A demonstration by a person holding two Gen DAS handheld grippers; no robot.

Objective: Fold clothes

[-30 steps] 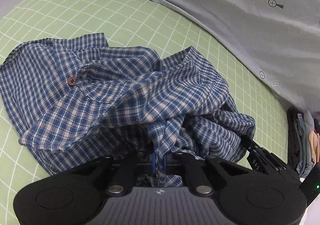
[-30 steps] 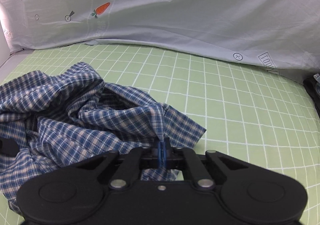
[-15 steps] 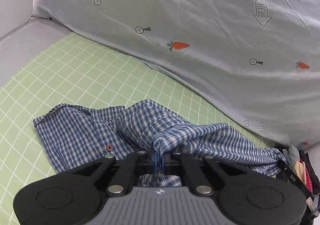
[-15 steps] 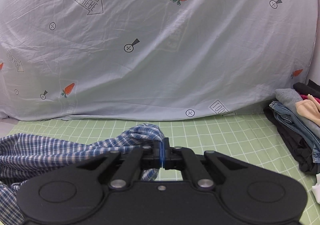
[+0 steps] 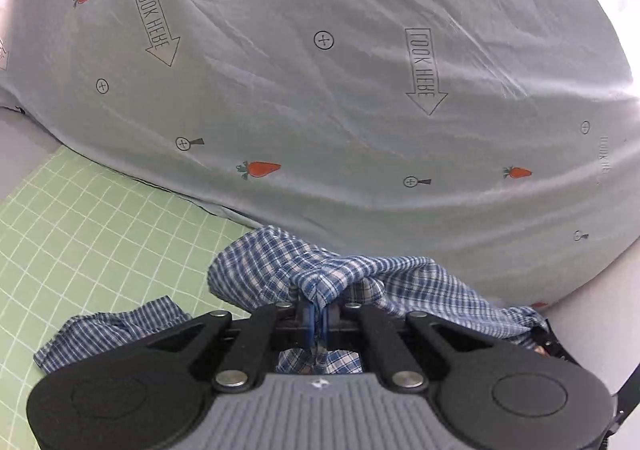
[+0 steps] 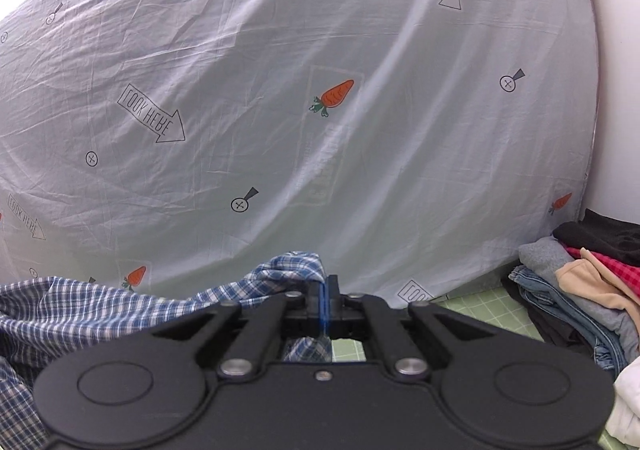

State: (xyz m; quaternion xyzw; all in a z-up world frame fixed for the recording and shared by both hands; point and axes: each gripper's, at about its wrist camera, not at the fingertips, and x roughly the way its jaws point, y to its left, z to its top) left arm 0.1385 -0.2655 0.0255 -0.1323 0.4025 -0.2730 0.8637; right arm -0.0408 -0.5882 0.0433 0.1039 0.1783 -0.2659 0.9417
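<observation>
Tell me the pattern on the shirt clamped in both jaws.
The shirt is a blue-and-white check, clearest in the left wrist view.

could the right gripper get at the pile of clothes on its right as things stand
Probably not yet: the right gripper is shut on the plaid shirt, also pinched by the left gripper. The path to the clothes pile looks clear.
</observation>
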